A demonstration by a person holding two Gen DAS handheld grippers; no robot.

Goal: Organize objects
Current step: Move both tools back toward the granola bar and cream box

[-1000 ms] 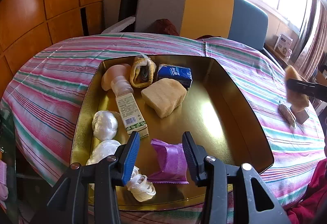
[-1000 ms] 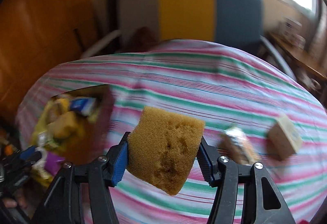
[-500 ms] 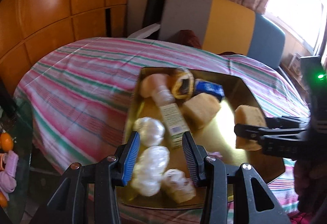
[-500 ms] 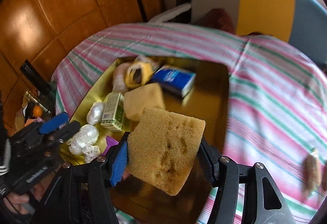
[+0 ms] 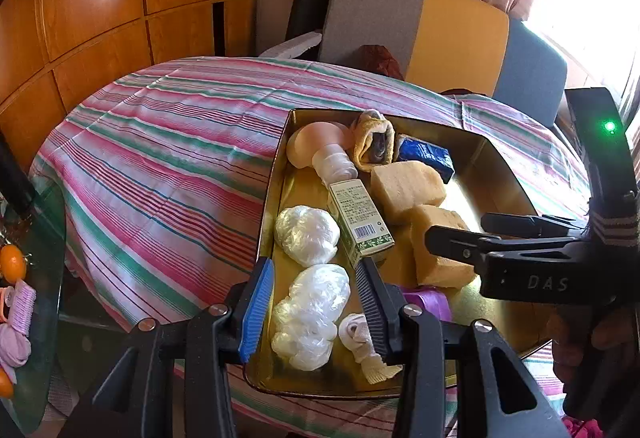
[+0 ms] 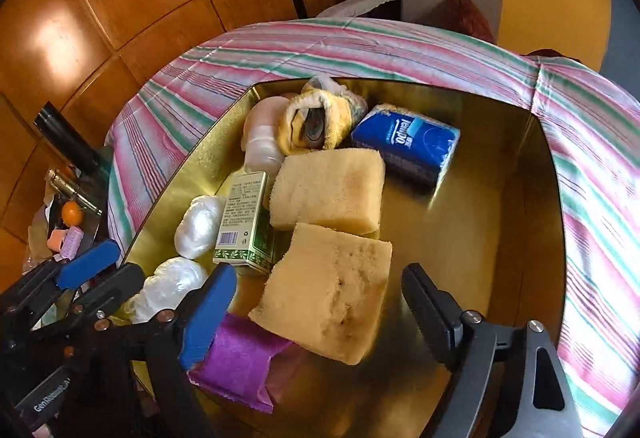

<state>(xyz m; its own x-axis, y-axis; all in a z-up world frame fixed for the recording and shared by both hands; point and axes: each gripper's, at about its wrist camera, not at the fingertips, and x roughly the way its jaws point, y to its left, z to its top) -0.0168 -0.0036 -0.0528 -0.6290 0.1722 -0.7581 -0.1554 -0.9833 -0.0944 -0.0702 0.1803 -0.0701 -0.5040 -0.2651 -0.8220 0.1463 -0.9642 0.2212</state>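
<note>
Since the right gripper (image 6: pixel 316 302) has its fingers spread wide with clear gaps on both sides of the sponge (image 6: pixel 328 290), I'd say the sponge is already let go and just sitting in the gold tray (image 6: pixel 500 198). It's tipped, its near corner propped on the purple packet (image 6: pixel 244 362) and its far edge right up against the second sponge (image 6: pixel 328 194), maybe touching, hard to call. Looks like stuff is being bunched on the tray's left half, which leaves the right half bare.

The sponge itself is a chunky yellow-tan block, rough and porous, with a few darker pits and a slightly browner lower edge. Looks soft and light, so I doubt it'll slide off the packet on its own.

The left gripper (image 5: pixel 316 298) hangs low over the tray's near-left corner, fingers moderately apart and holding nothing. Between them you can see a crumpled clear plastic bag (image 5: pixel 312 314), and I can't tell if the pads touch it. A green box (image 5: pixel 360 222) lies just beyond, next to another bag ball (image 5: pixel 306 234).

Also in the tray: a blue tissue pack (image 6: pixel 408 146), a rolled yellow cloth (image 6: pixel 316 122) and a pinkish bottle (image 5: pixel 320 154), all up the far end
</note>
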